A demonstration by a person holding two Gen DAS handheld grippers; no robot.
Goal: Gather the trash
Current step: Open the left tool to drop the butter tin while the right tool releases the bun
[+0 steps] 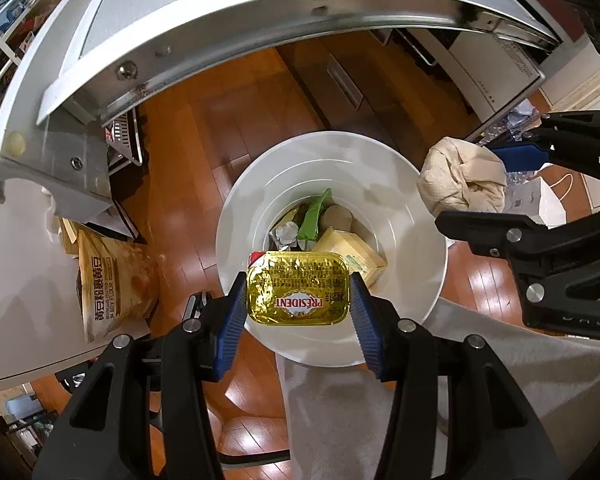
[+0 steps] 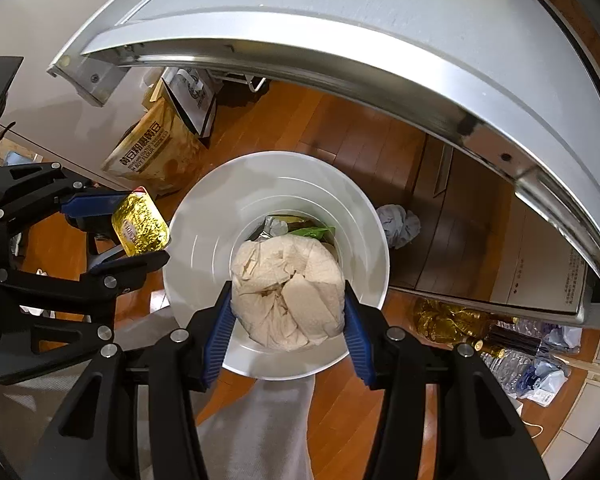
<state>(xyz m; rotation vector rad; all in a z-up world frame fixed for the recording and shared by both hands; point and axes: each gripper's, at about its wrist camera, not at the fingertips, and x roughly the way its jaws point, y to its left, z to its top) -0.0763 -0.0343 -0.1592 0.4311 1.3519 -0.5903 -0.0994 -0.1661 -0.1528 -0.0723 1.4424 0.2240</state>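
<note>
My left gripper (image 1: pixel 298 292) is shut on a gold foil butter packet (image 1: pixel 297 288) marked PRESIDENT, held over the near rim of a round white trash bin (image 1: pixel 412 300). The bin stands on the wooden floor and holds several pieces of trash, among them a green wrapper (image 1: pixel 314 216) and a yellow box (image 1: pixel 350 250). My right gripper (image 2: pixel 287 306) is shut on a crumpled beige paper towel (image 2: pixel 288 292), hanging over the mouth of the white trash bin (image 2: pixel 196 240). In the right wrist view the left gripper (image 2: pixel 140 226) with the butter packet (image 2: pixel 140 224) sits at the bin's left rim.
A metal counter edge (image 1: pixel 228 52) arches over the bin. A brown snack bag (image 1: pixel 112 284) leans at the left by the white cabinet. A crumpled grey paper (image 2: pixel 398 226) lies right of the bin. Bottles and plastic bags (image 2: pixel 512 344) crowd the floor at the right. A grey trouser leg (image 2: pixel 256 432) is below.
</note>
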